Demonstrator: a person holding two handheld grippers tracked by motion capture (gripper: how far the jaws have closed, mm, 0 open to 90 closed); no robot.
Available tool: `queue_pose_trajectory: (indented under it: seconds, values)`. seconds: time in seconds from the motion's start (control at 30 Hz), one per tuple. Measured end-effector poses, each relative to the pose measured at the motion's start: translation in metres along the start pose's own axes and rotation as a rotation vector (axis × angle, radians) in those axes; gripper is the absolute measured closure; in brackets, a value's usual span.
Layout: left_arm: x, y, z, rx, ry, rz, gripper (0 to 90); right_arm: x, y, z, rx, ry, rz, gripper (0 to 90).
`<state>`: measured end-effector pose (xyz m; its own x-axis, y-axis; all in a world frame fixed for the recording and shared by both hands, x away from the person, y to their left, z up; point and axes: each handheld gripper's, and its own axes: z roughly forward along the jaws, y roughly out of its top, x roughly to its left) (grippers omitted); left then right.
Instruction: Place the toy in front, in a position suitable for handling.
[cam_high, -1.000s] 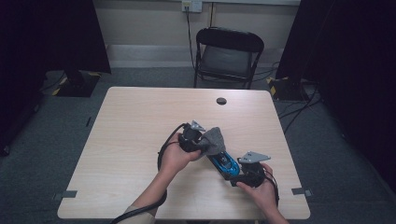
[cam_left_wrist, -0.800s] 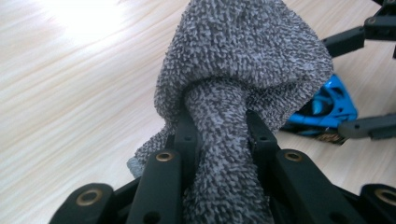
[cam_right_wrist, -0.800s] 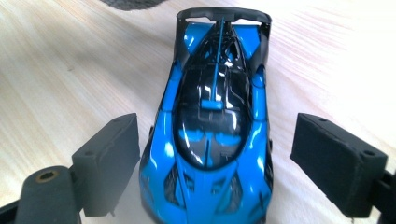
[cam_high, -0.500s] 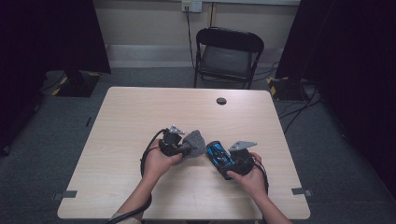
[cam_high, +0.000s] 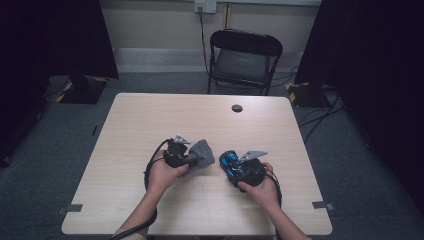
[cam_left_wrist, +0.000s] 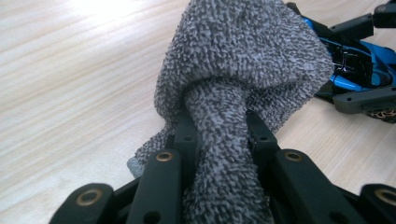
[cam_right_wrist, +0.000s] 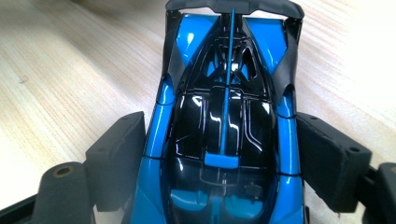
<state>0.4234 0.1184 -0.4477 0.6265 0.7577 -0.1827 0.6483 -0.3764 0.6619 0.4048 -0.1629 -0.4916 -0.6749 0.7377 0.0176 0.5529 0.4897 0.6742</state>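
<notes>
My left gripper (cam_high: 194, 159) is shut on a grey terry cloth (cam_high: 202, 151), near the middle of the table. The cloth (cam_left_wrist: 243, 70) bunches between the jaws and drapes over their tips. A blue and black toy car (cam_high: 229, 163) sits just to its right, lengthwise in my right gripper (cam_high: 232, 165). Its nose points away from me in the right gripper view. Those jaws have just been closing with the car (cam_right_wrist: 224, 116) between them, and the pads (cam_right_wrist: 119, 149) press on its sides. Cloth and car are a small gap apart.
The light wooden table (cam_high: 150, 120) carries a small black round object (cam_high: 237, 108) near its far edge. A black folding chair (cam_high: 245, 55) stands behind the table. Cables trail from both grippers toward the person.
Both hands have moved left across the table. The cloth lay against the car a second ago; now the two are apart.
</notes>
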Motion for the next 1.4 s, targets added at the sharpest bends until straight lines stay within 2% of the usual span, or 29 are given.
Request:
queue_pose_trajectory:
  seconds: [0.13,0.17,0.23,0.4,0.63,0.83,0.93,0.97,1.13,1.27,1.4]
  values:
    - [0.001,0.0,-0.002,-0.001,0.007,-0.003,71.8,0.002,-0.001,-0.002,-0.003,-0.007,0.006,23.0]
    - [0.002,0.0,-0.002,0.0,0.007,-0.005,71.8,0.004,-0.003,-0.004,-0.01,-0.014,-0.013,24.0]
    - [0.002,0.001,-0.001,0.001,0.01,-0.007,71.8,0.004,-0.004,-0.005,-0.008,-0.013,-0.019,24.3]
    - [0.002,0.003,0.0,-0.003,0.012,-0.014,71.8,0.006,-0.01,-0.012,0.002,0.002,-0.061,25.4]
    - [-0.002,0.009,0.006,-0.012,0.015,-0.022,71.8,0.006,-0.019,-0.02,-0.006,0.029,-0.082,25.4]
    - [-0.013,0.021,0.024,-0.026,0.01,-0.035,71.7,0.006,-0.024,-0.023,-0.023,0.043,-0.078,25.4]
    - [-0.02,0.031,0.039,-0.012,0.015,-0.023,71.7,0.006,-0.027,-0.024,-0.037,0.046,-0.077,25.3]
    - [-0.02,0.031,0.039,-0.012,0.015,-0.023,71.7,0.006,-0.027,-0.024,-0.037,0.046,-0.077,25.3]
    - [-0.032,0.041,0.062,0.019,0.051,0.001,71.6,0.005,-0.028,-0.024,-0.045,0.051,-0.078,25.3]
    - [-0.042,0.042,0.073,0.06,0.015,0.02,71.8,0.005,-0.028,-0.024,-0.046,0.05,-0.075,25.3]
    - [-0.045,0.041,0.071,0.084,-0.006,0.043,72.1,0.005,-0.029,-0.024,-0.052,0.05,-0.072,25.2]
